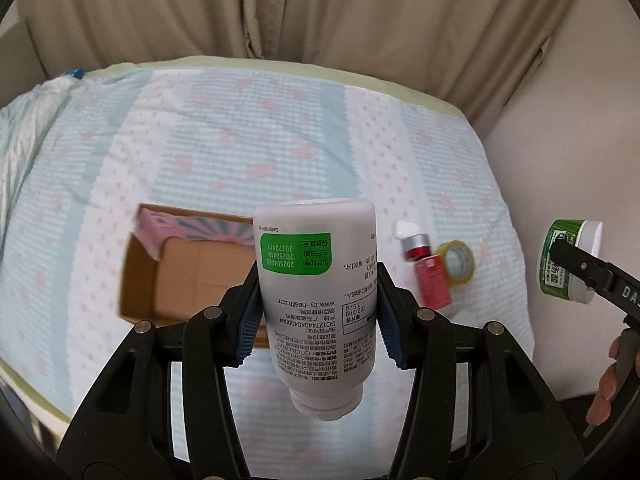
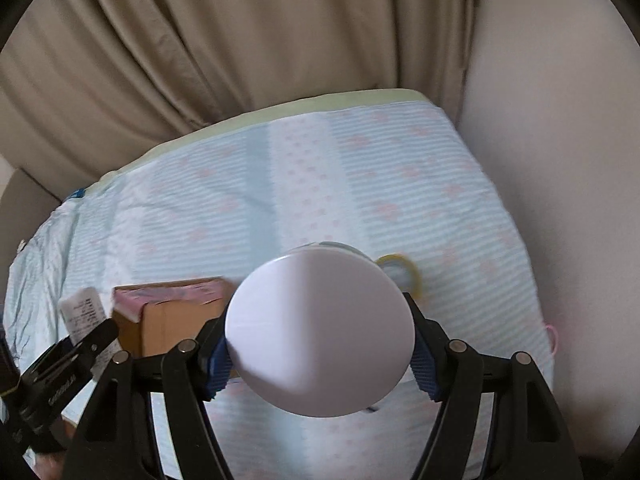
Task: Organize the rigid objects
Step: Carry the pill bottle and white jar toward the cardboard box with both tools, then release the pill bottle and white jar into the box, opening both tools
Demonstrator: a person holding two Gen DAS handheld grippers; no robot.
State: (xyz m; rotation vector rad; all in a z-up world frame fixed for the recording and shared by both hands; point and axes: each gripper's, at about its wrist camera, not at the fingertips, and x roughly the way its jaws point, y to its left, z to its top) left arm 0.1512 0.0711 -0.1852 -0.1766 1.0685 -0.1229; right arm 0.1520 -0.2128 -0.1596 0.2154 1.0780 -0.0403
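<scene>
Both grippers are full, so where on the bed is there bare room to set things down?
Free: the wide blue-striped bedspread between the open cardboard box and the beige curtain. Crowded: right of the box, where the red bottle touches the yellow tape roll.

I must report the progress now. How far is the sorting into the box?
Done: the box shows only bare cardboard inside, though the bottle hides part of it, so nothing seems packed. In hand: the left gripper clamps a white bottle; the right gripper clamps a green jar with a white lid. Left: the red bottle and the tape roll lie on the bed.
</scene>
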